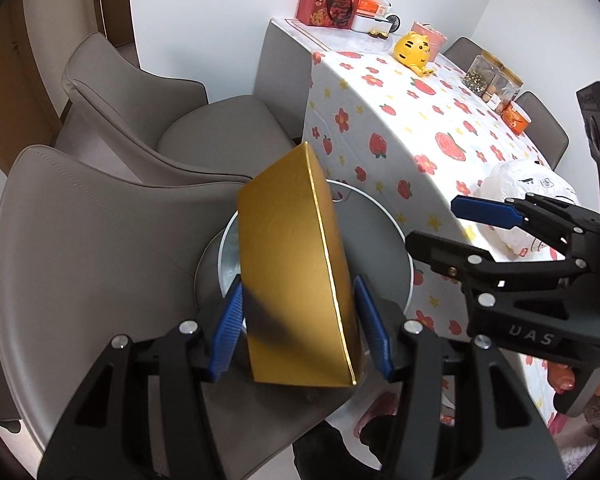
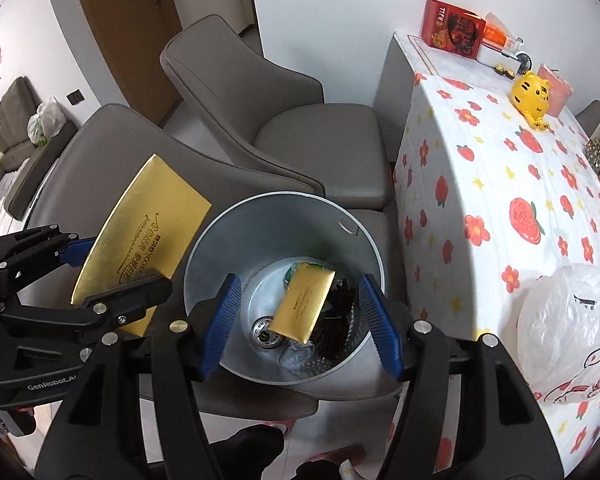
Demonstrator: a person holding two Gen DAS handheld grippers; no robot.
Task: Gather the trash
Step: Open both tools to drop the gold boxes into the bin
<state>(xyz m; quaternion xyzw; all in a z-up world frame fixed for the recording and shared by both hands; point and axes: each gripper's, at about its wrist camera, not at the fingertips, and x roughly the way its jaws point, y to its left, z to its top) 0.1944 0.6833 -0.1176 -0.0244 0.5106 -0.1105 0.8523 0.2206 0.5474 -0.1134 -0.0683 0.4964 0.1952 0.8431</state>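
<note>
Grey chair seat (image 2: 316,128) carries bin (image 2: 204,264). Gold box (image 1: 296,272) pinched in left claw (image 1: 298,320) above bin. Right claw (image 2: 300,324) spread, unloaded. Step judged: deposit. Next: box lowered, released.

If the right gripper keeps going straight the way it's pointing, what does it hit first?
Probably the gold packet lying inside the grey bin. The open right gripper points down into the bin's mouth, with nothing visible between; depth is hard to judge.

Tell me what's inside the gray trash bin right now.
In the trash bin: a gold packet, a metal can top and dark wrappers. Anything beneath them is hidden.
</note>
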